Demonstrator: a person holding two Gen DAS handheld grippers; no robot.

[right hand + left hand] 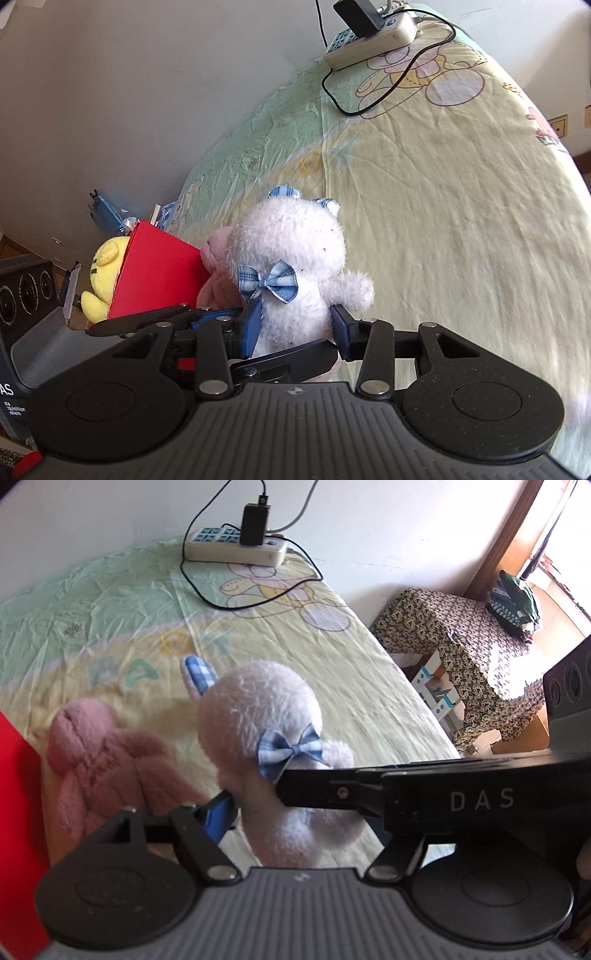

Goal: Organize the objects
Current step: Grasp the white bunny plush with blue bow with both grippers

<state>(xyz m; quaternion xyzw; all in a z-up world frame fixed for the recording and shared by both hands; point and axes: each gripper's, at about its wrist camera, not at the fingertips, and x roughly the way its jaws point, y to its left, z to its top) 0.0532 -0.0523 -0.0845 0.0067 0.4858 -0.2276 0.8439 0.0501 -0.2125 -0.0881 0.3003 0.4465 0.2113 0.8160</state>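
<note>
A white plush bear [266,720] with a blue checked bow stands upright on the bed; it also shows in the right wrist view [291,266]. My right gripper [295,328] is shut on its body, blue pads on both sides. My left gripper [291,812] holds the same bear low down; its left pad [218,812] touches the plush, and the right gripper's arm hides its other finger. A pink plush [107,760] lies left of the bear. A red box [155,277] holds a yellow plush [101,273].
A power strip [236,544] with a black charger and cables lies at the bed's far end. A patterned covered table [461,642] stands right of the bed. The bedsheet [443,221] spreads to the right. A wall runs behind.
</note>
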